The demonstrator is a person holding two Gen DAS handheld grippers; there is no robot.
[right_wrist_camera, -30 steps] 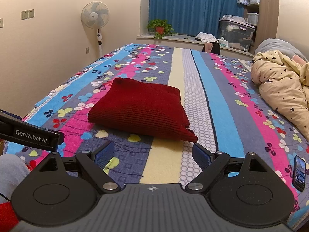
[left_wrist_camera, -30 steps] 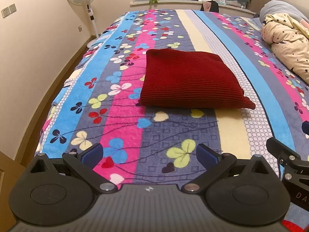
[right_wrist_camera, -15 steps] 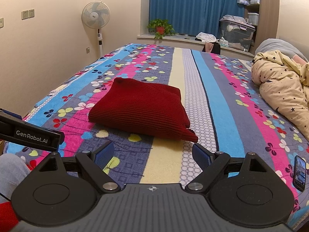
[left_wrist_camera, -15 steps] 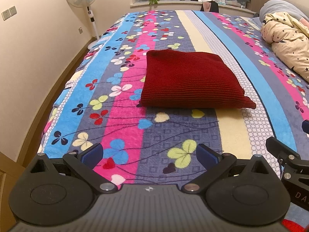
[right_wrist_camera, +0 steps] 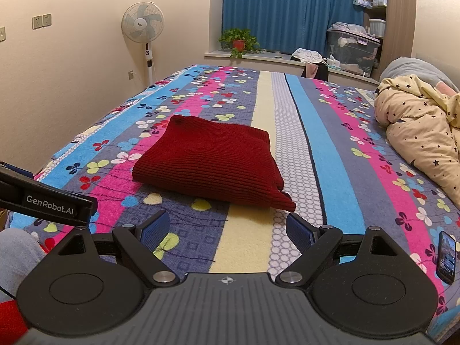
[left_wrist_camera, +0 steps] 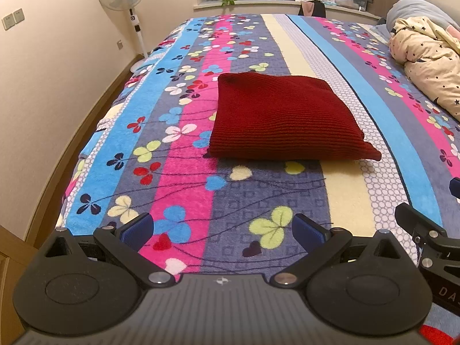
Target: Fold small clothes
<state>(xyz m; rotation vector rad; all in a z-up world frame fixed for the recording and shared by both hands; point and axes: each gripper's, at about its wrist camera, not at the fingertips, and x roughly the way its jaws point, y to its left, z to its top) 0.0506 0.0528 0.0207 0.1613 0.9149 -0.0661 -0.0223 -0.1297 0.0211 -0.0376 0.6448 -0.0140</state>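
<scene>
A dark red knitted garment (left_wrist_camera: 283,118) lies folded into a flat rectangle on the striped flowered bedspread (left_wrist_camera: 184,155); it also shows in the right wrist view (right_wrist_camera: 212,162). My left gripper (left_wrist_camera: 222,231) is open and empty, held over the near edge of the bed, well short of the garment. My right gripper (right_wrist_camera: 227,230) is open and empty too, just in front of the garment's near right corner. Part of the right gripper (left_wrist_camera: 425,238) shows at the right edge of the left view, and part of the left gripper (right_wrist_camera: 49,204) at the left of the right view.
A cream star-print duvet (right_wrist_camera: 422,135) is bunched at the bed's right side. A phone (right_wrist_camera: 446,257) lies on the bed near the right edge. A standing fan (right_wrist_camera: 143,27) is by the left wall. A windowsill with a plant (right_wrist_camera: 238,41) and storage boxes is beyond.
Almost nothing has moved. The left view has shifted very slightly; both grippers stay open and the garment lies as before.
</scene>
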